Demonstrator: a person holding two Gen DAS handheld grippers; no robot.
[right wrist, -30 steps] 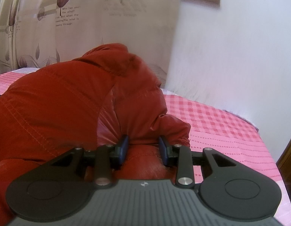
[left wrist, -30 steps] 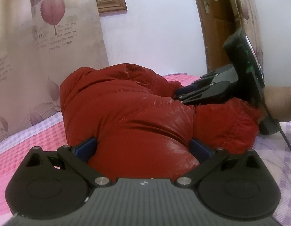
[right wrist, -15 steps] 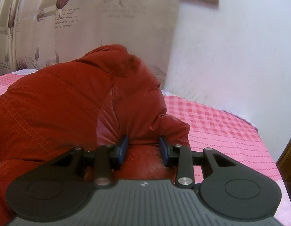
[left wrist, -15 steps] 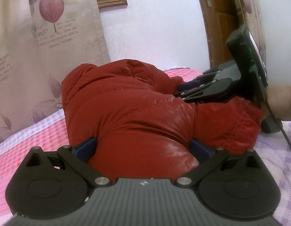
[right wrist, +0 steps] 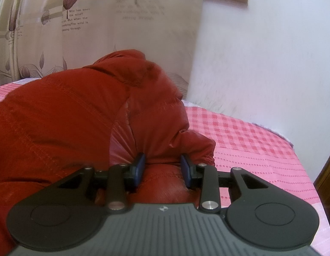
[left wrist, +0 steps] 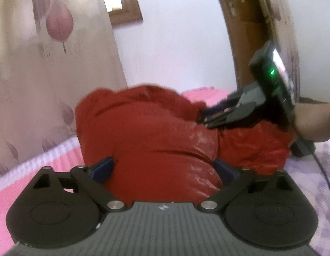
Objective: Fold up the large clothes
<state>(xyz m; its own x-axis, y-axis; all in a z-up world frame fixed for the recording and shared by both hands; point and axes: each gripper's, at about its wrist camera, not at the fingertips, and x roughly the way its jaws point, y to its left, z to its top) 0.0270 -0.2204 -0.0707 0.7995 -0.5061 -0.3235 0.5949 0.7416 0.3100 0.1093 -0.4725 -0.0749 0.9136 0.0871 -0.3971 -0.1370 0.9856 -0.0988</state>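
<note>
A puffy red jacket (left wrist: 165, 140) lies bunched on the bed. My left gripper (left wrist: 163, 168) straddles a thick bulge of it near the front edge. Its jaws are closing, still wide, with the bulge between the blue pads (left wrist: 101, 168). My right gripper (right wrist: 162, 166) is shut on a narrower fold of the red jacket (right wrist: 68, 123) at its right end. In the left wrist view, the right gripper (left wrist: 205, 117) reaches in from the right with a hand (left wrist: 314, 121) on it, its fingertips sunk into the jacket's top.
The bed has a pink checked sheet (right wrist: 239, 132), lilac (left wrist: 314, 170) at the near right. A leaf-print curtain (left wrist: 47, 74) hangs behind the jacket, with a white wall (right wrist: 271, 64) and a wooden door (left wrist: 244, 32) beyond. A cable (left wrist: 325, 170) trails from the right gripper.
The left gripper's pads have drawn slightly inward against the jacket bulge, and its view is now blurred. The right gripper and its fold look the same.
</note>
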